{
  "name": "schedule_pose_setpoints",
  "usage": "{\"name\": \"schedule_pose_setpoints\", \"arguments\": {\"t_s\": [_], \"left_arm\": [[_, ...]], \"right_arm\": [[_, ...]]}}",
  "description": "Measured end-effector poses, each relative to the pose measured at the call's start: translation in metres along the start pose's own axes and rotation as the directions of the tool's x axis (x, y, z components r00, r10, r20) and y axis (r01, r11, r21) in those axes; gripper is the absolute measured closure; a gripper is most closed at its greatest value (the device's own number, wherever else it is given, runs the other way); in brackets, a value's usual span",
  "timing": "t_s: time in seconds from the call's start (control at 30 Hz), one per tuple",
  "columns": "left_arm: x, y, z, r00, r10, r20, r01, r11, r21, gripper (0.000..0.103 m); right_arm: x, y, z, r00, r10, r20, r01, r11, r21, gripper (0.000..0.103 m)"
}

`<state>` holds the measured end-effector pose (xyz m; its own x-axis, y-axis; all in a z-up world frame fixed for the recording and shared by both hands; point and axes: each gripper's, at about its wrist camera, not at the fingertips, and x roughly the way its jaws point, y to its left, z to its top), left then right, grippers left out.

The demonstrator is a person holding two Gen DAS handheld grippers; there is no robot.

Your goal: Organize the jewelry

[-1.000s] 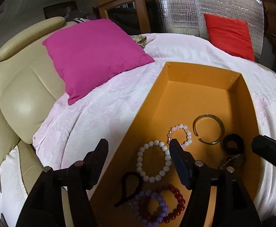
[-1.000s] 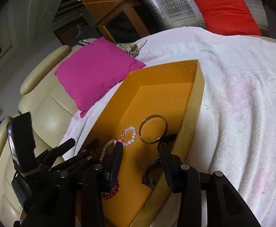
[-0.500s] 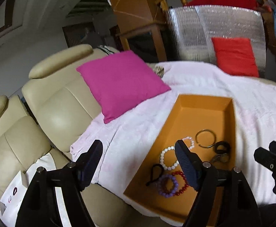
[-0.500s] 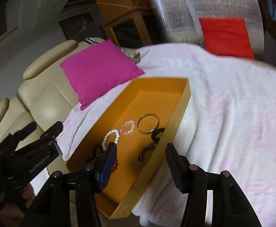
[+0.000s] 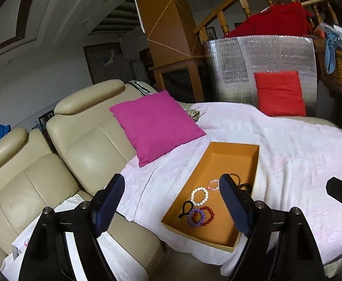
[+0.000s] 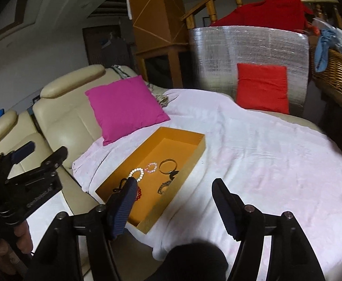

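- Two views, left wrist first: left gripper (image 5: 172,201) jaws wide apart, nothing between them; they have just been opening. Orange box (image 5: 224,149) lies on the pale pink blanket (image 5: 288,145), near a magenta cushion (image 5: 155,123). Inside, at the near end: white bead bracelet (image 5: 199,196), purple bracelet (image 5: 196,215), red bracelet (image 5: 207,216).
- Right wrist: right gripper (image 6: 171,197) jaws apart, empty, also just opening. Gold bangle (image 6: 168,166) lies in the box, by its right wall.

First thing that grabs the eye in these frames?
The orange box on the white blanket, with bead bracelets and a metal bangle clustered at its near end. Then the magenta pillow leaning on the cream sofa, just behind the box.
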<state>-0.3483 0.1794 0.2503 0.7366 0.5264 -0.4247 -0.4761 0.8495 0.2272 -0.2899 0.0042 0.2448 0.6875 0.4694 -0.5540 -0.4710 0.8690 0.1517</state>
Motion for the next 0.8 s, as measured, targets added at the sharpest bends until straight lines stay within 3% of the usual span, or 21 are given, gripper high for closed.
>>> {"name": "schedule_pose_setpoints", "arguments": {"t_s": [0.17,0.8], "left_arm": [[-0.016,-0.003,0.006,1.000,0.018,0.020,-0.019,1.000,0.009,0.019],[-0.014,0.003,0.005,1.000,0.003,0.004,-0.003,1.000,-0.021,0.019]], "right_arm": [[-0.012,0.000,0.001,1.000,-0.010,0.008,0.010,1.000,-0.004,0.033],[0.002,0.015,-0.011,0.999,0.015,-0.032,-0.015,1.000,-0.015,0.033]]}}
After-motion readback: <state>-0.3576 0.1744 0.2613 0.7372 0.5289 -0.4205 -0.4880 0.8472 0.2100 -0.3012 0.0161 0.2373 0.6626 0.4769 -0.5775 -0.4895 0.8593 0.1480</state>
